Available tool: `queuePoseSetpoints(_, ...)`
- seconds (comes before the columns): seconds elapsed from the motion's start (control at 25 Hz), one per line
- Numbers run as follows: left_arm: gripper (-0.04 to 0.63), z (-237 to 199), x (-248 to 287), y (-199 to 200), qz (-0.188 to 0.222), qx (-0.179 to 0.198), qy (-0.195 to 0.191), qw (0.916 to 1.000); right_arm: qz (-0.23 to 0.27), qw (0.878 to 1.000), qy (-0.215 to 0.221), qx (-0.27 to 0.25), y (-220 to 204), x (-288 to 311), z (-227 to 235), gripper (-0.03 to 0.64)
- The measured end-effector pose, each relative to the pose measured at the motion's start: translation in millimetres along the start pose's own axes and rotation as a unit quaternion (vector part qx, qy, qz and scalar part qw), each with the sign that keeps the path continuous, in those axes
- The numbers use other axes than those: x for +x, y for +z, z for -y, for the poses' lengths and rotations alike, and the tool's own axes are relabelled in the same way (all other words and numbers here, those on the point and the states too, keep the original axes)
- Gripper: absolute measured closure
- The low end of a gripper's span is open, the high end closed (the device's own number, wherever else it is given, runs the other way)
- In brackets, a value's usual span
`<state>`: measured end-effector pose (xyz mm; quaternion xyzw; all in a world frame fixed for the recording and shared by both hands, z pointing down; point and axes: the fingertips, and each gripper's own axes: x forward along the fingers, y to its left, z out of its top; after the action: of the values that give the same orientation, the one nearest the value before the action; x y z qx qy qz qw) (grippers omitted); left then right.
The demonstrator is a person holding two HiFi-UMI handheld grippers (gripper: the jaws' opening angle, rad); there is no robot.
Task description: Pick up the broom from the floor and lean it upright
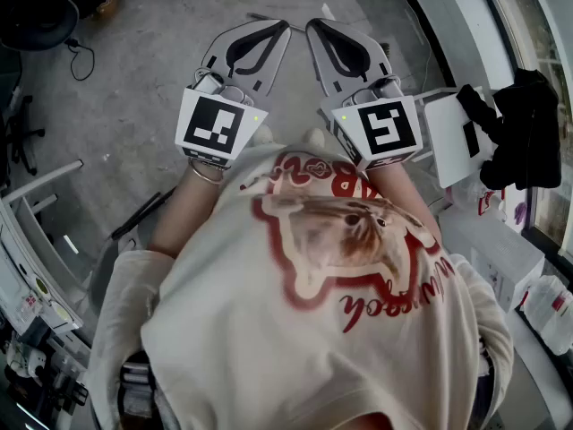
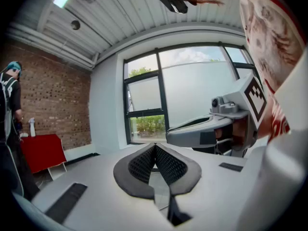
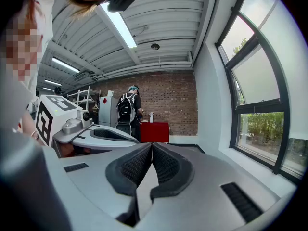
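Note:
I cannot make out a broom in any view. Both grippers are held out level in front of the person's chest, side by side over the concrete floor (image 1: 152, 70). My left gripper (image 1: 285, 27) has its jaws pressed together with nothing between them, as the left gripper view (image 2: 155, 145) also shows. My right gripper (image 1: 312, 24) is likewise shut and empty, its tips meeting in the right gripper view (image 3: 151, 144). Their tips nearly touch. A thin pale rod (image 1: 267, 18) lies on the floor just beyond the tips; what it is I cannot tell.
A white box (image 1: 452, 137) and dark clothing (image 1: 528, 133) sit at the right by the window. Cables (image 1: 82, 59) and a dark chair (image 1: 36, 16) are at the far left. A person with a backpack (image 3: 128, 110) stands by a red cabinet (image 3: 155, 132) at the brick wall.

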<state>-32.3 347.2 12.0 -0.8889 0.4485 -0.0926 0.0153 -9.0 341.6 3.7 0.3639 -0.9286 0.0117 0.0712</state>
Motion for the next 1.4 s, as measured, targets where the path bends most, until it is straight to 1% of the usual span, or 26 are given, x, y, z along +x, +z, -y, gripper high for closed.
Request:
queuePoseSetpoints(0.12, 0.574, -4.9, -0.8, -2.9, 0.002, -0.024, 0.015, 0.9996, -0.002, 1.000, 0.004, 0.004, -3.6, 0.2, 1.5, 0.591)
queuePoseSetpoints(0.4, 0.574, -16.7, -9.0, -11.8, -0.009, -0.037, 0.047, 0.9982, 0.004, 1.000, 0.003, 0.008, -4.8, 1.4, 4.3, 0.591)
queuePoseSetpoints(0.6, 0.574, -21.3, -14.0, -14.1, -0.008, -0.057, 0.056, 0.9967, 0.009, 1.000, 0.008, 0.012, -2.6, 0.7, 1.8, 0.591)
queuePoseSetpoints(0.76, 0.574, -27.4, -22.2, -18.2, -0.009, -0.065, 0.059, 0.9961, 0.024, 0.999, 0.012, 0.027, -2.0, 1.0, -2.2, 0.591)
queuePoseSetpoints(0.92, 0.574, -40.1, -32.4, -21.6, -0.008, -0.065, 0.061, 0.9960, 0.030, 0.999, 0.010, 0.032, -0.6, 9.1, -11.0, 0.591)
queuePoseSetpoints(1.16, 0.574, -58.0, -47.5, -26.3, -0.003, -0.058, 0.046, 0.9973, 0.041, 0.999, -0.006, 0.035, 5.2, 26.7, -28.3, 0.591)
queuePoseSetpoints(1.32, 0.574, -72.5, -60.1, -33.6, 0.003, -0.066, 0.043, 0.9969, 0.051, 0.998, -0.025, 0.039, 3.6, 31.8, -40.4, 0.591)
queuePoseSetpoints(1.4, 0.574, -79.4, -63.1, -37.4, 0.007, -0.073, 0.041, 0.9964, 0.045, 0.998, -0.031, 0.041, -2.7, 33.5, -45.8, 0.591)
